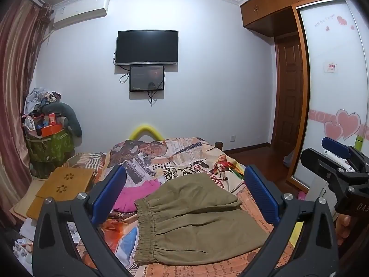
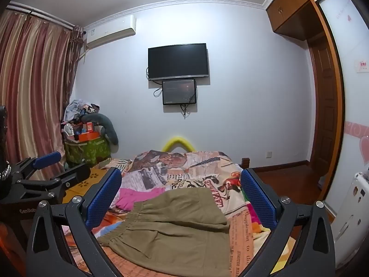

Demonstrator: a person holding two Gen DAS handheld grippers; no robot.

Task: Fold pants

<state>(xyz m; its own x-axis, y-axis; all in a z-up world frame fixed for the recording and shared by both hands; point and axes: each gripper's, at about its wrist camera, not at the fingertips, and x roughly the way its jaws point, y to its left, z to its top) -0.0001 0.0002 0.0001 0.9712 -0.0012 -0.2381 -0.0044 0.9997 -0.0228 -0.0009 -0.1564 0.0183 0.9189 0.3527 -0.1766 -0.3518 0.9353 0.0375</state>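
Observation:
Olive-khaki pants (image 1: 198, 226) (image 2: 175, 230) lie on the bed's printed cover (image 1: 184, 159), layers overlapping, the gathered elastic waistband (image 1: 144, 228) along their left edge. My left gripper (image 1: 185, 173) hangs just above them, open, its blue pads spread to either side of the cloth without touching it. My right gripper (image 2: 181, 173) is likewise open over the pants with nothing between its pads. Each view catches the other gripper at its edge: the right one's fingers (image 1: 335, 149) at the far right, the left one's fingers (image 2: 46, 159) at the far left.
A pink garment (image 1: 138, 194) (image 2: 136, 196) lies on the bed left of the pants. A wooden lap table (image 1: 64, 184) leans beside the bed at left, with a heaped green basket (image 1: 50, 147) behind it. Wardrobe (image 1: 332, 87) and wooden floor (image 1: 258, 159) are at right.

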